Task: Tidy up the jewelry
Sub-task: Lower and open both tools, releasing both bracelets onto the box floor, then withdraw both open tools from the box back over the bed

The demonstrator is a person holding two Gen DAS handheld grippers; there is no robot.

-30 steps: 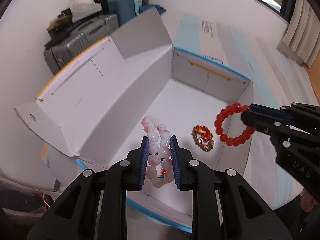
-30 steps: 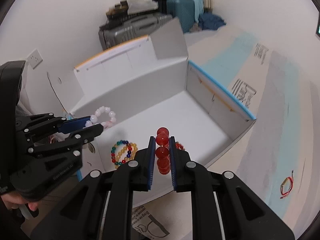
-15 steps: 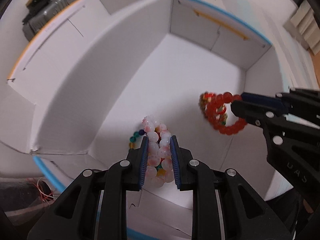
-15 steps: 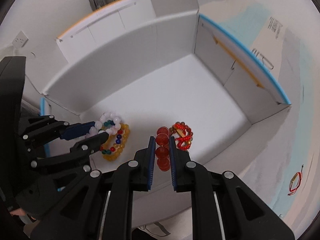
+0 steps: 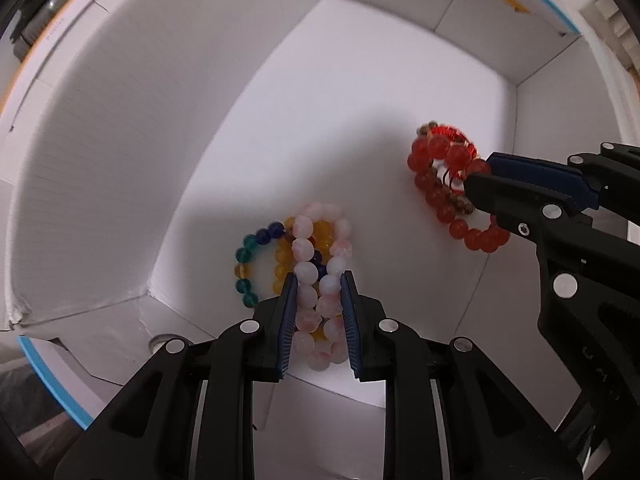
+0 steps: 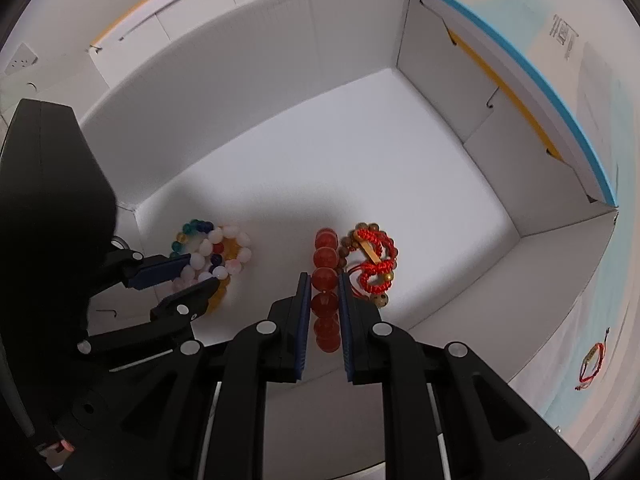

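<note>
Lowered since the earlier frame: both bracelets, now deep inside the white cardboard box [image 6: 248,92]. Pale pink round-bead bracelet [image 5: 318,276], clamped in the left hand-held gripper [image 5: 318,312], is laid over a multicoloured bead bracelet [image 5: 256,258], long axis along the fingers. Translucent red round-bead bracelet [image 6: 326,280], clamped in the right hand-held gripper [image 6: 325,312], is held edge-on beside a brown-bead, red-cord bracelet [image 6: 372,260].

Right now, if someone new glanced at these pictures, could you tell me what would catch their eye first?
Probably the glossy red bead bracelet, clamped in the right gripper low inside the white cardboard box, beside a brown-bead bracelet with red cord. To its left, the left gripper holds a pale pink bead bracelet over a multicoloured bead bracelet on the box floor.
</note>
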